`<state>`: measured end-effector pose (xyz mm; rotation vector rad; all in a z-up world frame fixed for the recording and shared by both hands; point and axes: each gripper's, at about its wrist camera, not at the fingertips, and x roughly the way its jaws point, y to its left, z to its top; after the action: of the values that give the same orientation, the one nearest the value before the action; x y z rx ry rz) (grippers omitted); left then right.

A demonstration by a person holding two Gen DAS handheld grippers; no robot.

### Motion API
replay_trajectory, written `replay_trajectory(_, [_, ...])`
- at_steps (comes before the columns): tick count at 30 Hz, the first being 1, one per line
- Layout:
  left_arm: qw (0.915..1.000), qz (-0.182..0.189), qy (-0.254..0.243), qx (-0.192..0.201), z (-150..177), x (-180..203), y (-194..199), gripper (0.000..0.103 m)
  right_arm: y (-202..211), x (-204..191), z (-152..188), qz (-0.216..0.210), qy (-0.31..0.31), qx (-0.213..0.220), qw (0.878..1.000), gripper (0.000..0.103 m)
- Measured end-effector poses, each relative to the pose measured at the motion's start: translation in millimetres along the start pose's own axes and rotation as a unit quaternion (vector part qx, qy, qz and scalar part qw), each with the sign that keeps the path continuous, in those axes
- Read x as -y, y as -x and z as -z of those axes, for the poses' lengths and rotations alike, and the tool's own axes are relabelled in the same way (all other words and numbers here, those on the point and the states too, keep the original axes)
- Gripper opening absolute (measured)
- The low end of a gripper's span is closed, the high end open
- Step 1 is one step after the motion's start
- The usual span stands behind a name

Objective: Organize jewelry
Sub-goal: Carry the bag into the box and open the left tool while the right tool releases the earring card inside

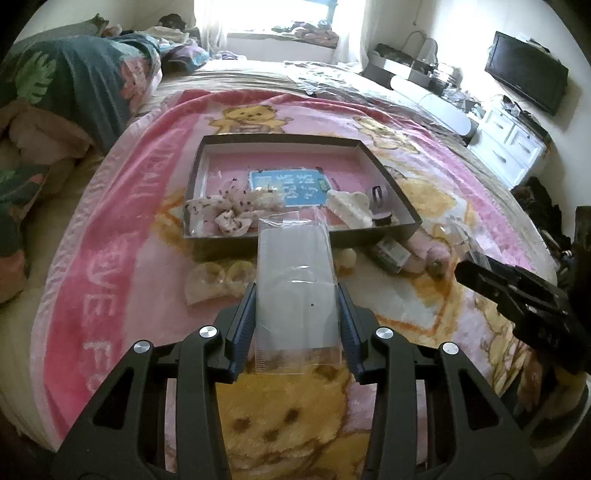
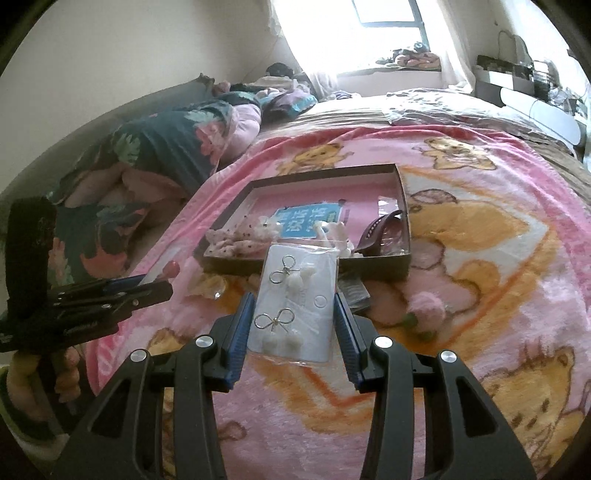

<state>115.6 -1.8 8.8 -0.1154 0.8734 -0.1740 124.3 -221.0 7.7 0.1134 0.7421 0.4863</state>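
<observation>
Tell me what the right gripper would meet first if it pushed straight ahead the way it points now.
The right gripper is shut on an earring card, so the card's far edge leads. It would probably meet the near wall of the shallow box first, or pass just over it; depth is hard to judge here.

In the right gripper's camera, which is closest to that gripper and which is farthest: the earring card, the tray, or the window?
1. Earring card: held between the right gripper's blue fingers, nearest.
2. Tray: on the pink blanket just beyond the card, in the middle.
3. Window: bright, at the far end of the room past the bed, farthest.
</observation>
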Motion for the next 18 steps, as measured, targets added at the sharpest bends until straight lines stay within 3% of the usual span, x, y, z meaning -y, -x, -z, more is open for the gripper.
replay_trajectory(18, [0.9997,0.017,-0.012,0.016,-35,20,-11,0.033,21,21,-18,0.021,-0.019,0.037,0.999,0.042])
